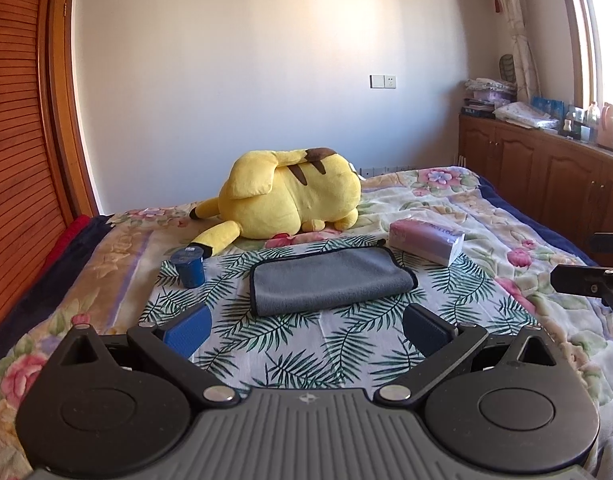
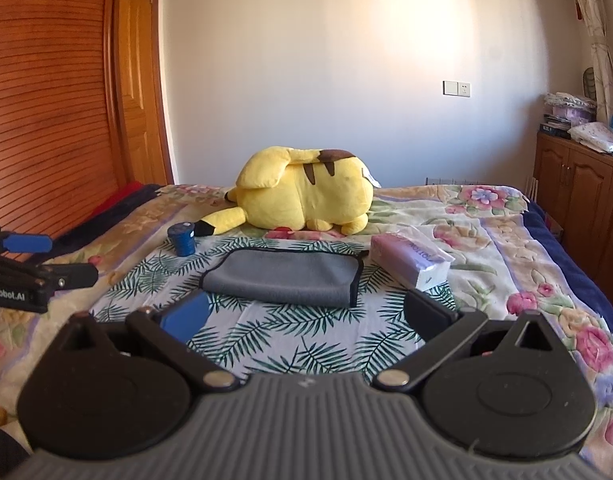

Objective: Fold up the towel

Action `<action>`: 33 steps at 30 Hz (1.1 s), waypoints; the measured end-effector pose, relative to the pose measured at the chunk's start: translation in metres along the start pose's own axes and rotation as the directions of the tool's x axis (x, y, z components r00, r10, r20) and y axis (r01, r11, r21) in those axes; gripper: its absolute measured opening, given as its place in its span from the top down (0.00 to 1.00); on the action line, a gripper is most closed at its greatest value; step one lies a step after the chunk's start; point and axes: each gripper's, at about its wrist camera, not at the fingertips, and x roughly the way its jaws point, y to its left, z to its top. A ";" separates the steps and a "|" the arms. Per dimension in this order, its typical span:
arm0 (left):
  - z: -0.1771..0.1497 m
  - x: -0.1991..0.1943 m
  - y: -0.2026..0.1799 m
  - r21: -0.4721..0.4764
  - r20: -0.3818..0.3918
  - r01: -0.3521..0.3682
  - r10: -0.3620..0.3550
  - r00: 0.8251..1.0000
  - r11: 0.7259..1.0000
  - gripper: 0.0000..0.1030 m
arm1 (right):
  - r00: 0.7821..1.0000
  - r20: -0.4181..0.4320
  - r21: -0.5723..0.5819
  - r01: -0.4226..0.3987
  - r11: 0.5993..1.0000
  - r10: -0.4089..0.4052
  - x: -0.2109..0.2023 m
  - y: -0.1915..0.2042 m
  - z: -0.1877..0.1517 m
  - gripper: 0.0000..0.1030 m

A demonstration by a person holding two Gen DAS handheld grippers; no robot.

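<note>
A folded grey towel (image 1: 330,280) lies on a leaf-print cloth (image 1: 298,344), as left gripper (image 1: 306,326) and right gripper (image 2: 306,316) hover spread wide, grasping nothing.

Daylight enters from the window (image 1: 604,40) on the right, which is overexposed to plain white in the left wrist view. A warm soft patch of light lies on the white wall (image 2: 406,40). The room is bright, colours slightly washed, shadows soft. Both pictures are sharp in the middle; fisheye distortion bends the wooden door (image 2: 138,80) and the curtain (image 1: 514,20), and the corners go dark
</note>
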 end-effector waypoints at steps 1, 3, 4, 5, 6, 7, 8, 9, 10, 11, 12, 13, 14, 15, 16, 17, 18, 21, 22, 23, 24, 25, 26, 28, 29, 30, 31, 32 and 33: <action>-0.002 0.000 -0.001 0.000 -0.002 -0.005 0.005 1.000 1.000 0.16 | 1.000 0.001 -0.006 0.002 1.000 -0.002 -0.001 0.001 -0.001 0.00; -0.006 0.000 -0.002 -0.006 -0.009 -0.011 0.011 1.000 1.000 0.16 | 1.000 0.007 -0.016 0.004 1.000 -0.004 -0.004 0.003 -0.004 0.00; -0.008 0.000 -0.003 -0.010 -0.012 -0.013 0.013 1.000 1.000 0.16 | 1.000 0.010 -0.017 0.003 1.000 -0.003 -0.005 0.005 -0.005 0.00; -0.009 0.000 -0.004 -0.013 -0.016 -0.013 0.013 1.000 1.000 0.16 | 1.000 0.014 -0.016 0.003 1.000 -0.002 -0.006 0.005 -0.006 0.00; -0.011 0.000 -0.005 -0.013 -0.021 -0.011 0.011 1.000 1.000 0.16 | 1.000 0.017 -0.013 0.003 1.000 -0.003 -0.007 0.006 -0.008 0.00; -0.012 0.000 -0.006 -0.013 -0.023 -0.010 0.010 1.000 1.000 0.16 | 1.000 0.019 -0.009 0.003 1.000 -0.003 -0.008 0.006 -0.009 0.00; -0.013 0.000 -0.007 -0.012 -0.024 -0.011 0.010 1.000 1.000 0.16 | 1.000 0.019 -0.004 0.002 1.000 -0.002 -0.009 0.006 -0.011 0.00; -0.015 -0.001 -0.008 -0.010 -0.025 -0.012 0.012 1.000 1.000 0.16 | 1.000 0.017 0.002 0.000 1.000 0.000 -0.009 0.006 -0.013 0.00; -0.016 -0.001 -0.010 -0.008 -0.027 -0.014 0.014 1.000 1.000 0.16 | 1.000 0.015 0.007 -0.003 1.000 0.003 -0.009 0.005 -0.014 0.00; -0.017 -0.001 -0.011 -0.007 -0.028 -0.016 0.016 0.999 1.000 0.16 | 1.000 0.013 0.010 -0.004 1.000 0.003 -0.009 0.005 -0.016 0.00; -0.018 -0.001 -0.012 -0.005 -0.030 -0.017 0.017 0.999 1.000 0.16 | 1.000 0.011 0.013 -0.004 1.000 0.004 -0.009 0.004 -0.018 0.00; -0.020 -0.001 -0.013 -0.006 -0.031 -0.017 0.017 0.999 1.000 0.16 | 1.000 0.010 0.015 -0.003 1.000 0.003 -0.009 0.004 -0.020 0.00; -0.021 0.000 -0.014 -0.007 -0.032 -0.016 0.016 0.999 1.000 0.16 | 1.000 0.009 0.017 -0.001 1.000 0.001 -0.009 0.004 -0.022 0.00; -0.023 0.000 -0.015 -0.009 -0.034 -0.016 0.016 0.999 1.000 0.16 | 1.000 0.008 0.020 0.001 1.000 -0.001 -0.009 0.003 -0.024 0.00; -0.024 0.001 -0.016 -0.011 -0.037 -0.016 0.016 0.999 1.000 0.16 | 1.000 0.008 0.022 0.004 1.000 -0.005 -0.009 0.002 -0.027 0.00; -0.027 0.002 -0.018 -0.013 -0.041 -0.017 0.017 0.999 1.000 0.16 | 1.000 0.008 0.024 0.007 1.000 -0.008 -0.008 0.001 -0.029 0.00; -0.029 0.002 -0.019 -0.014 -0.043 -0.019 0.018 0.999 1.000 0.16 | 1.000 0.010 0.024 0.011 1.000 -0.011 -0.008 0.001 -0.031 0.00; -0.036 0.005 -0.024 -0.013 -0.051 -0.024 0.023 0.998 1.000 0.16 | 1.000 0.011 0.013 0.018 1.000 -0.018 -0.006 0.000 -0.040 0.00; -0.039 0.006 -0.026 -0.008 -0.055 -0.023 0.023 0.998 1.000 0.16 | 1.000 0.011 -0.001 0.022 1.000 -0.022 -0.006 0.001 -0.043 0.00; -0.041 0.006 -0.028 -0.001 -0.057 -0.024 0.023 0.998 1.000 0.16 | 1.000 0.010 -0.016 0.030 0.999 -0.030 -0.005 0.001 -0.046 0.00; -0.043 0.007 -0.030 0.007 -0.057 -0.026 0.026 0.998 1.000 0.16 | 0.999 0.007 -0.027 0.036 0.999 -0.036 -0.005 0.001 -0.049 0.00; -0.044 0.007 -0.031 0.010 -0.056 -0.030 0.030 0.998 1.000 0.16 | 0.999 0.002 -0.027 0.034 0.999 -0.034 -0.005 0.000 -0.052 0.00; -0.046 0.007 -0.033 0.009 -0.057 -0.033 0.033 0.998 0.999 0.16 | 1.000 -0.004 -0.022 0.031 0.999 -0.031 -0.004 -0.001 -0.054 0.00; -0.050 0.008 -0.034 -0.005 -0.062 -0.030 0.030 0.998 1.000 0.16 | 0.999 -0.017 -0.008 0.028 1.000 -0.028 -0.002 -0.004 -0.059 0.00; -0.052 0.008 -0.035 -0.012 -0.066 -0.028 0.028 0.997 1.000 0.16 | 0.999 -0.023 -0.004 0.027 1.000 -0.027 -0.001 -0.005 -0.061 0.00; -0.054 0.007 -0.036 -0.015 -0.067 -0.027 0.026 0.997 1.000 0.16 | 0.999 -0.029 -0.002 0.026 1.000 -0.026 0.000 -0.006 -0.063 0.00; -0.056 0.007 -0.037 -0.014 -0.068 -0.025 0.024 0.997 1.000 0.16 | 0.999 -0.033 -0.001 0.025 1.000 -0.025 0.001 -0.006 -0.065 0.00; -0.057 0.007 -0.037 -0.011 -0.069 -0.025 0.024 0.997 1.000 0.16 | 0.999 -0.035 -0.001 0.023 1.000 -0.023 0.001 -0.006 -0.067 0.00; -0.059 0.007 -0.039 -0.008 -0.070 -0.026 0.025 0.997 1.000 0.16 | 0.999 -0.037 -0.002 0.022 1.000 -0.022 0.001 -0.006 -0.068 0.00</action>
